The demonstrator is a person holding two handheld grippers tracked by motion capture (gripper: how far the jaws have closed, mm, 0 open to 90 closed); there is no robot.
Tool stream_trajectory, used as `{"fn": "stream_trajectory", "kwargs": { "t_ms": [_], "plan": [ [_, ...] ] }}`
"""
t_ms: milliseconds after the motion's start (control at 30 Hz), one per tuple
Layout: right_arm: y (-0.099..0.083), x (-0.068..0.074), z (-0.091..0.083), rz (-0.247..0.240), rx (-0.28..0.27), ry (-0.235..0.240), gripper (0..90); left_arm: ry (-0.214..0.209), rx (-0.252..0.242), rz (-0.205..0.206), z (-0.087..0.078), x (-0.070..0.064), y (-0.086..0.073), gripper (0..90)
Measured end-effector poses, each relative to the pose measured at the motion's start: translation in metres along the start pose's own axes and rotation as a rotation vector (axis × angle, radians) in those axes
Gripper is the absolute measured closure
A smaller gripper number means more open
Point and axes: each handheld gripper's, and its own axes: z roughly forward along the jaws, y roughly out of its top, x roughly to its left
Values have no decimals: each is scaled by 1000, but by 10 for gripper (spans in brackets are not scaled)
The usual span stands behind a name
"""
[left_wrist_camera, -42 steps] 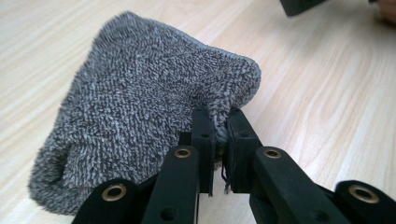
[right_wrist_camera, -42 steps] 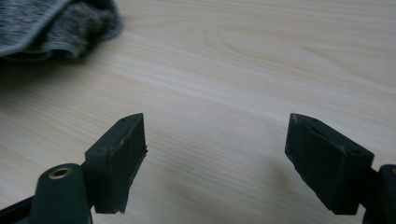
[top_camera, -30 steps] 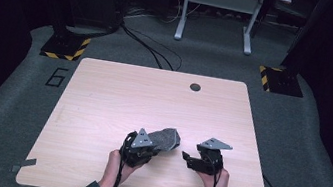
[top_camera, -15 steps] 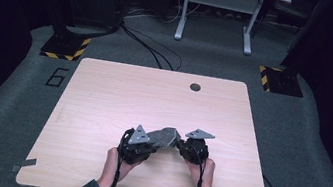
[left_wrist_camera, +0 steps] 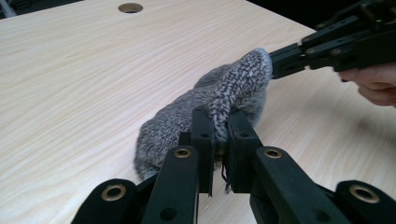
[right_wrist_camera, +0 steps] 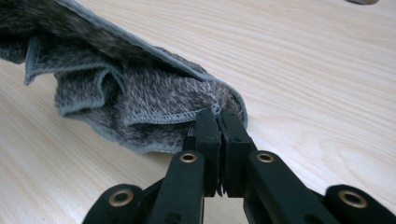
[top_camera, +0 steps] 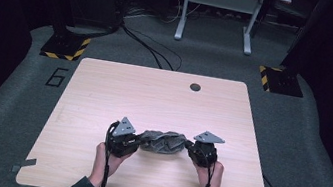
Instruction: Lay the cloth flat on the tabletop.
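While bunched on the table (top_camera: 103,98), grey cloth (top_camera: 163,141) spans left claw (top_camera: 138,143); right claw (top_camera: 190,148).

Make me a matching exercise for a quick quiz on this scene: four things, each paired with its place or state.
Things:
1. left gripper
2. right gripper
3. grey cloth
4. round hole

Places or states:
A. bunched up between both grippers
B. near the table's far edge
C. pinching the cloth's left end
D. pinching the cloth's right end

Pairs: 1-C, 2-D, 3-A, 4-B
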Motion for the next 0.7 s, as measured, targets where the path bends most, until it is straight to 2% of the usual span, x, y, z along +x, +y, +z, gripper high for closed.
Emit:
{"fn": "stream_trajectory", "kwargs": {
  "t_ms": [133,233,300,367,400,500,700],
  "plan": [
    [-1,-3,-11,-3,-9,-19,876,16,-12,-18,-6,5,-1,835],
    [-2,-5,-16,-11,-11,-24,876,21,-12,-16,-8,8,-1,834],
    [-4,-6,-21,-5,-10,-36,875,21,-15,-34,-10,11,-2,834],
    [-5,-8,-25,-8,-10,-43,876,28,-17,-31,-12,14,-3,834],
    [-7,-10,-29,-3,-15,-49,875,31,-20,-51,-14,16,-4,834],
    [-8,-13,-32,2,-10,-57,875,34,-16,-48,-16,20,-5,834],
    [-15,-23,-43,12,-6,-74,873,41,-17,-81,-19,29,-9,832]
  ]
}}
